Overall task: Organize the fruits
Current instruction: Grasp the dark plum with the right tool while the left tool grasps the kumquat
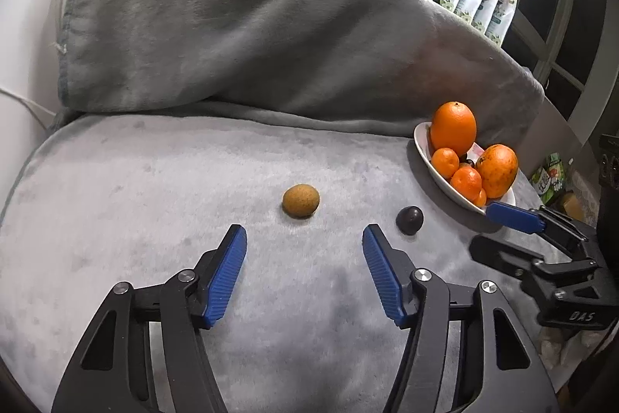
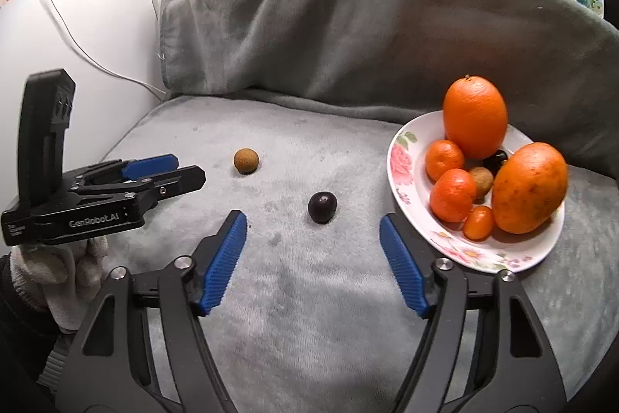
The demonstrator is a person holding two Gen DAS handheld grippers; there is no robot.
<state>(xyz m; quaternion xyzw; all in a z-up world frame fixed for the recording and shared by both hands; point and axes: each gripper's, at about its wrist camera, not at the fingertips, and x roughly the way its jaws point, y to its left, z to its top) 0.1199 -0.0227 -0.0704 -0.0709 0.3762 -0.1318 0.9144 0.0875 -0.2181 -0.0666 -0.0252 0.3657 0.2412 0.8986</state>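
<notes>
Right tongs [image 2: 313,219]: spread, nothing between the blue pads; they point down at the blanket with the dark fruit just beyond the tips and roughly centred in the gap, which reads as a line-up for a pick.
Left tongs [image 1: 304,233]: also spread and holding nothing; the brown fruit lies a little past the tips, slightly left of the gap's centre, so this pair seems aimed at it.
Gloved hand [image 2: 58,266]: seen from the right wrist view under the left tool, it carries that tool low over the blanket.
Grey blanket [image 1: 154,180]: covers the flat surface and gives the round fruits a soft nap, likely the reason they lie still and do not roll.
Dark fruit [image 2: 322,206]: small, glossy, almost black, alone on the blanket, near the plate's rim but apart from it; probably the shorter carry.
Brown fruit [image 1: 301,200]: small, rough-skinned, round, lying well left of the dark one and farther from the plate.
Flowered plate [image 2: 402,165]: white with a floral rim, at the right of the blanket; the collecting place, to judge by what it holds.
Plate's load: a big orange [image 2: 475,117] upright at the back, a large speckled orange fruit [image 2: 530,187] on the right, small mandarins in front, one brown and one dark fruit tucked between.
Task state: two fruits left outside the plate; free room there is mostly at the near-left rim.
Folded blanket [image 1: 251,26]: heaped behind, a soft backstop.
</notes>
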